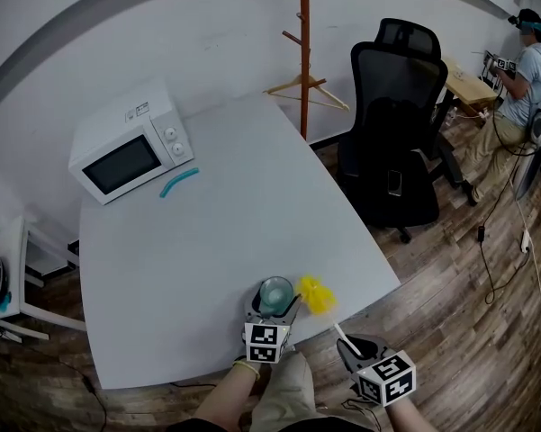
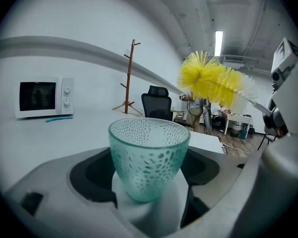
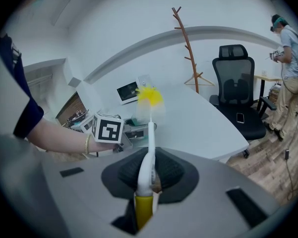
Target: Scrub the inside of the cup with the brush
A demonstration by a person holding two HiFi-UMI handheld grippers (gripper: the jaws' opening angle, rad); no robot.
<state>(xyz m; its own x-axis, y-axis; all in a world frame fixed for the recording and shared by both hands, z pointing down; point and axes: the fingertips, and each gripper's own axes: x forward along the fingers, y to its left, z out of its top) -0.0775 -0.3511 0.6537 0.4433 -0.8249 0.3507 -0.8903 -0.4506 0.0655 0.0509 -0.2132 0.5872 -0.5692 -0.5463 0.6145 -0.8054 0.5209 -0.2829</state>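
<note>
A teal dimpled glass cup stands upright between the jaws of my left gripper, which is shut on it near the table's front edge. The cup shows from above in the head view, mouth up and nothing inside. My right gripper is shut on the white handle of a bottle brush. Its yellow bristle head hangs just right of the cup's rim, outside it. In the left gripper view the bristles sit above and to the right of the cup. The brush head is blurred in the right gripper view.
A white microwave stands at the table's far left with a teal straw-like stick in front of it. A wooden coat stand and a black office chair are beyond the table. A person stands at the far right.
</note>
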